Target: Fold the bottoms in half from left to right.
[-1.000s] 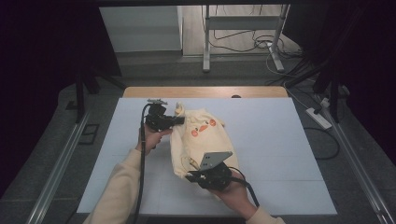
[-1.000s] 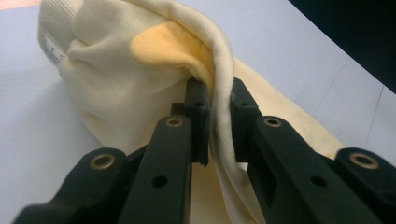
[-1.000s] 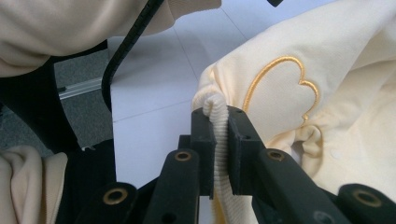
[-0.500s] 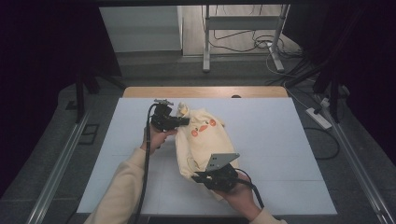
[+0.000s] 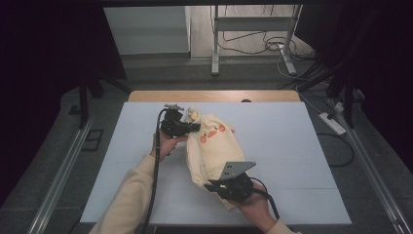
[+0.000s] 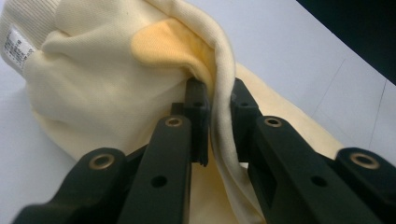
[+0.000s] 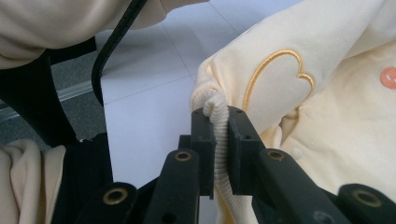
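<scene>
A cream garment (image 5: 213, 148) with orange marks lies bunched on the white table (image 5: 292, 141), stretched between my two grippers. My left gripper (image 5: 192, 127) is at its far end, shut on a cream seam edge (image 6: 219, 107) next to a pale orange patch (image 6: 166, 44). My right gripper (image 5: 214, 185) holds the near end, shut on a ribbed cuff (image 7: 219, 130) beside an embroidered heart outline (image 7: 275, 74). A white label (image 6: 16, 44) sits on the ribbed hem in the left gripper view.
The table's wooden far edge (image 5: 214, 96) borders a grey floor with cables and a metal stand (image 5: 253, 39). A power strip (image 5: 332, 122) lies on the floor at the right. A cream sleeve (image 5: 129, 195) and a black cable (image 5: 156, 165) cross the table's near left.
Both grippers have shifted slightly right with the garment, which now lies a little more stretched between them. The grips are unchanged.
</scene>
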